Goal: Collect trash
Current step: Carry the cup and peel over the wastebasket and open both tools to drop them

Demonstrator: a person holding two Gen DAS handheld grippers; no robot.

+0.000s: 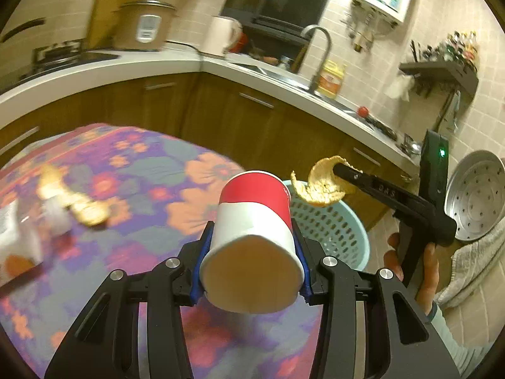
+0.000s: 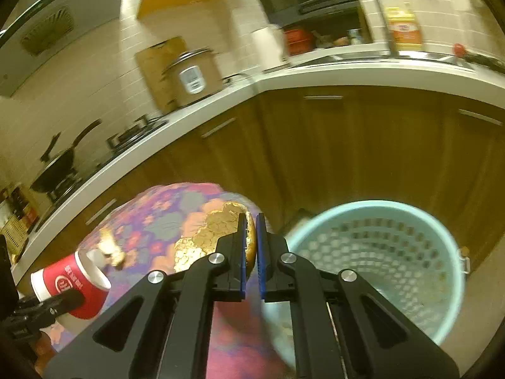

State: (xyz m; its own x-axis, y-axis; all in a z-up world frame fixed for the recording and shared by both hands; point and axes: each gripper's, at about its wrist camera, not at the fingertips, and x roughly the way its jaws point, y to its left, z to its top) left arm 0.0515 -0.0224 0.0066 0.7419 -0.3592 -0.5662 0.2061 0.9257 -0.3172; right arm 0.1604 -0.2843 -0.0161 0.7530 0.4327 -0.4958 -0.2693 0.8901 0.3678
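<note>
My left gripper [image 1: 252, 240] is shut on a red and white paper cup [image 1: 255, 218], held on its side above the floral table cloth [image 1: 142, 173] with its base toward the camera. Right of it, my right gripper [image 1: 339, 170] is shut on a piece of orange peel [image 1: 318, 186] above the light blue basket [image 1: 334, 230]. In the right wrist view the right gripper [image 2: 251, 221] pinches the peel [image 2: 214, 233], with the basket [image 2: 372, 205] just to the right and below. At the far left are the cup [image 2: 69, 284] and the left gripper [image 2: 63, 300].
More peel [image 1: 79, 205] and a white packet [image 1: 15, 237] lie on the table at the left. Wooden cabinets under a white counter [image 1: 157, 66] curve behind, carrying a rice cooker [image 1: 145, 25] and a tap [image 1: 318, 50]. A perforated metal tray [image 1: 473, 195] stands at the right, near the person's hand [image 1: 426, 268].
</note>
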